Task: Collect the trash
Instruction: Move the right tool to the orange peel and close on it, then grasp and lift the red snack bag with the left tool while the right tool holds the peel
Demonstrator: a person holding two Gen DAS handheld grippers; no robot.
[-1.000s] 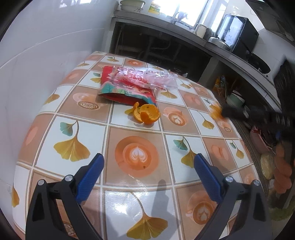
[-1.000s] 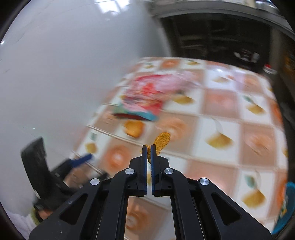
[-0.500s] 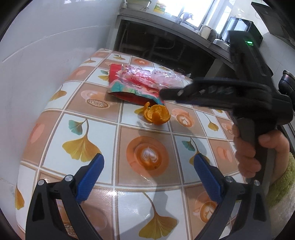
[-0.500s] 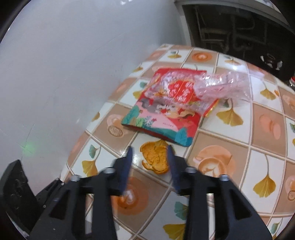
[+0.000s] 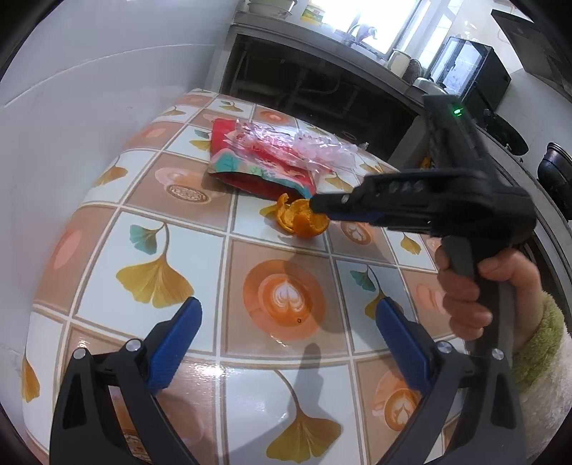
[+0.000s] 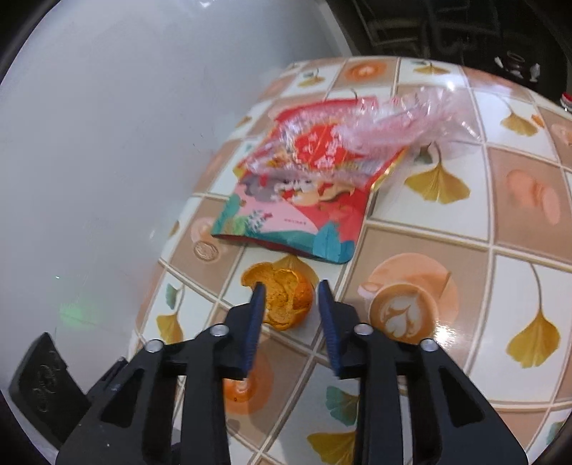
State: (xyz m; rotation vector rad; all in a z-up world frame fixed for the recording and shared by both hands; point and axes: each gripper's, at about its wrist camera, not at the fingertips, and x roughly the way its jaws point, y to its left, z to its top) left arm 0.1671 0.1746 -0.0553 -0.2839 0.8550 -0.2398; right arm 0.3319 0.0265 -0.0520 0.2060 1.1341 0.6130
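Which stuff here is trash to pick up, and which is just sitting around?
Trash to collect:
orange peel, between the open right gripper fingers
red snack bag
clear plastic wrapper

Just there:
patterned tablecloth
black appliance and kettle on the counter

Wall: we see a plain white wall (image 5: 89, 82) beside the worktop (image 5: 171, 229).
Window: we see daylight through a bright window (image 5: 375, 14).

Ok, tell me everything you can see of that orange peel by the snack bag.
The orange peel is a curled, torn-open shell, pebbly orange, with flaps splayed out. It lies on the tiled table cover, just in front of the red snack bag, apart from it. The right tongs are open, fingers either side of it, not yet closed.
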